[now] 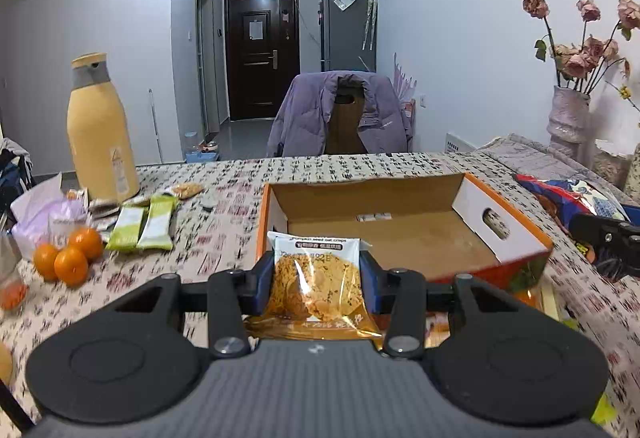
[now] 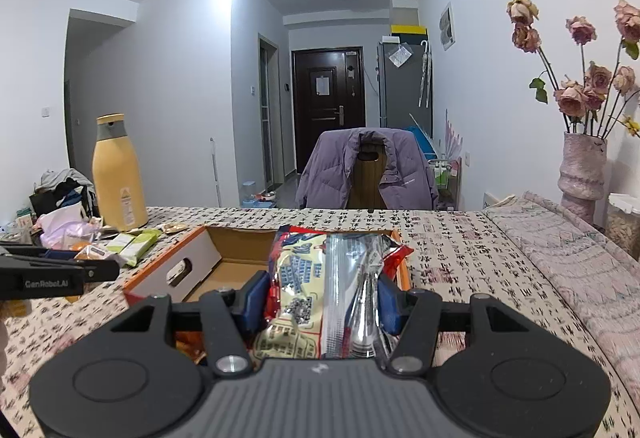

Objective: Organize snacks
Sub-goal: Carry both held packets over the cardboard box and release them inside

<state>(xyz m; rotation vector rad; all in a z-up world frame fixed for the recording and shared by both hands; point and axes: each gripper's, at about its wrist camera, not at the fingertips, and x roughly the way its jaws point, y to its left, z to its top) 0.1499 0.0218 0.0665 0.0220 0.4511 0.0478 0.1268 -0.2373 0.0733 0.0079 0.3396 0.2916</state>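
My left gripper (image 1: 318,278) is shut on a clear packet of oat crisps (image 1: 316,282), held upright in front of the open orange cardboard box (image 1: 404,238). My right gripper (image 2: 322,300) is shut on a red, blue and silver snack bag (image 2: 320,278), held before the same box (image 2: 176,270). In the left wrist view that bag (image 1: 576,196) and the right gripper (image 1: 608,242) show at the right edge. The left gripper (image 2: 60,272) shows at the left edge of the right wrist view. The box holds only a small flat item near its back wall.
On the patterned tablecloth at left lie green snack bars (image 1: 142,224), three oranges (image 1: 68,256), a tall yellow bottle (image 1: 100,134) and a crumpled bag (image 1: 44,210). A chair with a purple jacket (image 1: 340,114) stands behind the table. A vase of dried roses (image 2: 582,166) stands far right.
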